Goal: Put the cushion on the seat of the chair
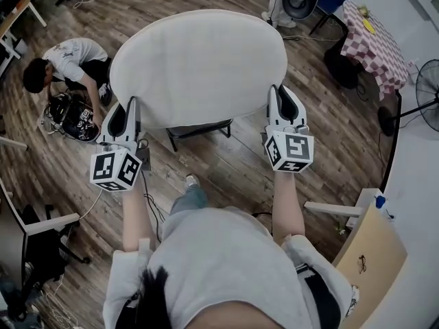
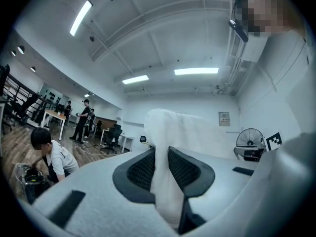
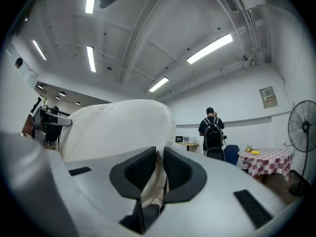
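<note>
- Cushion [image 1: 199,64]: 1 large white oval pad, held roughly flat in the air. From the head view it hangs directly over the chair [image 1: 200,127] and covers most of it. It appears not yet to rest on the seat.
- Chair: dark frame. Only its near edge and 2 legs show below the cushion's near rim; the seat itself is hidden.
- Left gripper [image 1: 127,115]: closed on the cushion's near-left rim. Its own view shows a fold of white fabric pinched tight between the 2 dark ribbed jaws.
- Right gripper [image 1: 284,107]: closed on the near-right rim. Its own view shows a thinner fold of the same fabric clamped between its jaws.
- Reason for the hold: the 2 grips sit well apart on 1 edge, which keeps a soft, wide pad spread out and level rather than sagging or folding. Both grippers point level, which suits laying it down flat.
- Step in hand, as a judgement: lining up over the seat. Lowering and release remain.
- Risk: the far rim is unsupported and may droop or land off-centre.
- Surroundings: wooden floor [image 1: 226,166]; a crouching person [image 1: 68,64] at the left; a table with a checked cloth [image 1: 374,43]; a standing fan [image 1: 426,101].
</note>
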Demonstrator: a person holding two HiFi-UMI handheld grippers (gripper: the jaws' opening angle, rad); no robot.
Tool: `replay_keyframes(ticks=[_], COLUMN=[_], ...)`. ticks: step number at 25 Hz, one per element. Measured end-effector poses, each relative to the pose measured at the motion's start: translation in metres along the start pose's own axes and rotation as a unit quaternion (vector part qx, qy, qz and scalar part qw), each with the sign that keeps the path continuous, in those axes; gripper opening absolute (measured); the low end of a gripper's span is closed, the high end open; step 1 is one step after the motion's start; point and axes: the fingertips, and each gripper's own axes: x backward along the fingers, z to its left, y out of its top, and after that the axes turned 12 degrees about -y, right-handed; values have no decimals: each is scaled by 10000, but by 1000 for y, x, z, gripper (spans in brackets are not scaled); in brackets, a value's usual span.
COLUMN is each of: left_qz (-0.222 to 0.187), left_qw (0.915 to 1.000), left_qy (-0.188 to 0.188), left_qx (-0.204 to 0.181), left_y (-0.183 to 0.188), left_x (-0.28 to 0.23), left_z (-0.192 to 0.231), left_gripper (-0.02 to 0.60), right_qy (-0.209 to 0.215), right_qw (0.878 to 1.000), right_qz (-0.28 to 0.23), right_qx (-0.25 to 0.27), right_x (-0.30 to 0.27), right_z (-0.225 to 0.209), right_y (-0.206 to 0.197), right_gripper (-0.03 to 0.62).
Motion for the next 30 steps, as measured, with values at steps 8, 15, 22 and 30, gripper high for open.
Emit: replay_keyframes(ticks=[8,15,22,30], left_qz=[0,-46,69,314], left_qw=[9998,9996,9996,9985], left_qy=[-184,-265,-191,-56], left_qx=[35,117,221,452], left_y=[4,1,-11,-36], left_x=[-28,-36,-42,-61], left_z=[51,81,98,120], left_gripper=[64,64,64,64], right_qy=[-180,-245,-186,-66], right_qw=[9998,9996,9994,9981], right_qz=[44,90,253,611], right_qx=[23,93,129,60], right_x=[-43,-61,-78,-114], right_z=[28,48,58,64], right_y=[0,-1,-9,-40], right_gripper=[43,44,44,43])
